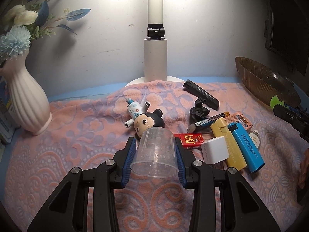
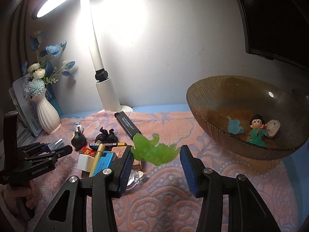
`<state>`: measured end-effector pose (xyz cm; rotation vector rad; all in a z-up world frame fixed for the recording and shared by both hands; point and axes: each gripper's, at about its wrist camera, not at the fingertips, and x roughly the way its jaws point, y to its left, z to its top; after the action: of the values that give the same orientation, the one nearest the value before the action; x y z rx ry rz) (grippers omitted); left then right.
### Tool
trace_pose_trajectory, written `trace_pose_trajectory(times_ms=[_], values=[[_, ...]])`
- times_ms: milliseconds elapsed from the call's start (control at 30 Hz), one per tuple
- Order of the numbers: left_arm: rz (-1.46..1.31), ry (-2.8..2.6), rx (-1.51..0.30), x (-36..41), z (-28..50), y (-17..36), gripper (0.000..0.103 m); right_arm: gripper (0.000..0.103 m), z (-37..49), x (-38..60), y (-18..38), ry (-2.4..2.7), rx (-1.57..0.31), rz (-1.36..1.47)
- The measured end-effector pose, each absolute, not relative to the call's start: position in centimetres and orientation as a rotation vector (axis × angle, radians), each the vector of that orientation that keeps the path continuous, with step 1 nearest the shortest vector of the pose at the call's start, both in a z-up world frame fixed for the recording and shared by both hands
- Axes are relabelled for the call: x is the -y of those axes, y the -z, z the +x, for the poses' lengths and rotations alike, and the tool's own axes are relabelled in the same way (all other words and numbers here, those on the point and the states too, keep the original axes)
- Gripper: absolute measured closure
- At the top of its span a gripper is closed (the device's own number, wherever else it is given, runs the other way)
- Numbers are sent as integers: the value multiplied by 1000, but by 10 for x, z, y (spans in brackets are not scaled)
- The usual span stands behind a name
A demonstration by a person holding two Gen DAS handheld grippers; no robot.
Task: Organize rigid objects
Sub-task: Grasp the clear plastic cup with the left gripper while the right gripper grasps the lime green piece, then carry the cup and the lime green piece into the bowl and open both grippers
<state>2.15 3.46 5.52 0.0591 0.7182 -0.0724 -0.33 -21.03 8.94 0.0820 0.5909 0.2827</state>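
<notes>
Two tongs, left tongs [image 1: 154, 154] clamping clear cup [image 1: 155, 151], right tongs [image 2: 156, 164] gripping green figure [image 2: 154, 150], brown bowl [image 2: 208, 119] nearby

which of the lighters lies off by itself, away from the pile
The black lighter, lying alone near the lamp base; the yellow lighter and blue lighter lie side by side in the pile.
</notes>
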Motion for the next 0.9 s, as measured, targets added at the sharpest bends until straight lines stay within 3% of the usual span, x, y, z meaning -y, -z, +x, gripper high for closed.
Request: trace_pose_trajectory(times_ms=[467, 733, 900], values=[[32, 47, -715, -43, 18, -58, 67, 55, -3, 216, -90, -274, -584, 112], [35, 22, -698, -43, 16, -62, 67, 55, -19, 223, -99, -273, -490, 141], [-21, 48, -708, -34, 18, -70, 67, 55, -22, 247, -105, -336, -455, 306]])
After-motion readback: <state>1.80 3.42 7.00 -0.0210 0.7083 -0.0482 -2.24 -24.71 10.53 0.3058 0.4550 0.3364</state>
